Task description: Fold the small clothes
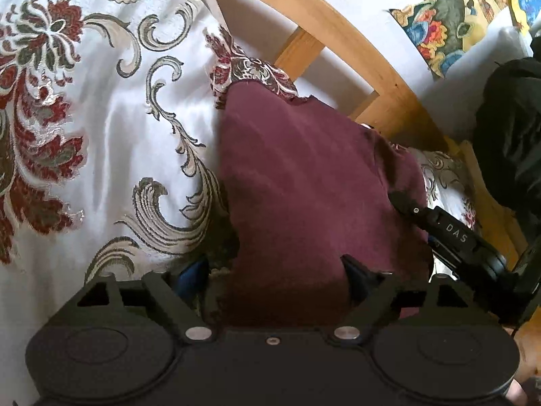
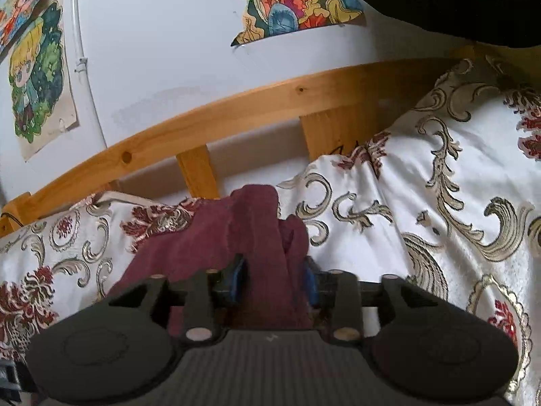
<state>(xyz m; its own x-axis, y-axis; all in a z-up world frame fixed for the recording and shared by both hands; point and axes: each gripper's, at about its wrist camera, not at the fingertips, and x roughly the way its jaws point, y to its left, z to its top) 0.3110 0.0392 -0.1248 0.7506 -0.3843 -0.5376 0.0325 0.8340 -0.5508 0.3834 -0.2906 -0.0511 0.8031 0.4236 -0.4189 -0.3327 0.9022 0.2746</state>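
Nearest the lens in the left wrist view, the left gripper [image 1: 275,270] is seen with its fingers spread wide; the maroon cloth [image 1: 304,182] lies between and beyond them, and no pad is seen pressing on it. The cloth is spread on a patterned bedspread [image 1: 101,135], reaching away from the fingers toward the wooden bed rail [image 1: 355,44] at the far side. Its long axis appears to run near to far, roughly along the line the fingers point.

In the right wrist view, the right gripper [image 2: 274,284] is shown with its blue-padded fingers partly apart and a bunched ridge of the same cloth [image 2: 257,230] standing up between them. The pads lie close to the folds, but a firm clamp cannot be confirmed; the hold is judged to be released.

At the right edge of the left view, the other gripper's dark finger is seen resting on the cloth's right border. Both grippers are thus set at the cloth's near end, and any further fold would probably be carried from there toward the rail.
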